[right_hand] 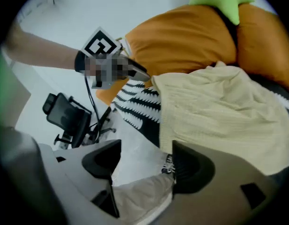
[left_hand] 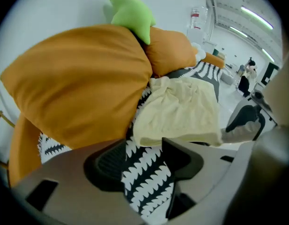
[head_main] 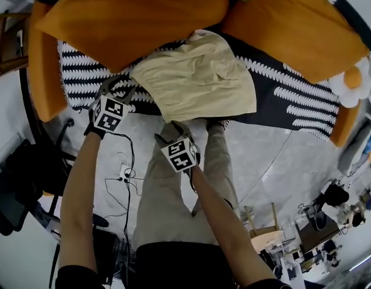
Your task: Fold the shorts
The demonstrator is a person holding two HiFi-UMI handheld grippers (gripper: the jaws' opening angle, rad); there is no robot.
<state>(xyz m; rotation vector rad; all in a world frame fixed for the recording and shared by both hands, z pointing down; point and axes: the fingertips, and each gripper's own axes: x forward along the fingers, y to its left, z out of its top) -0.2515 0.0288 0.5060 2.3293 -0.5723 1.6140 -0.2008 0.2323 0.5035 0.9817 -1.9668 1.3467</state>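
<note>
Your trousered legs (head_main: 173, 203) sit nearest, with the left claw (left_hand: 144, 163) and right claw (right_hand: 147, 161) just beyond, both open and gripping nothing, short of the sofa (head_main: 44, 71) edge. At 12 o'clock the pale yellow shorts (head_main: 197, 77) lie on the striped blanket (head_main: 294, 95), their far end touching the orange cushions (head_main: 131, 14) at 11 and 1 o'clock. They form a rumpled, compact rectangle, so you've likely made one fold, and another fold and smoothing look left. Around you is pale marbled floor (head_main: 276, 155), with cables (head_main: 126, 173) at 7 o'clock and an office chair (right_hand: 64, 114) at 8 o'clock.
</note>
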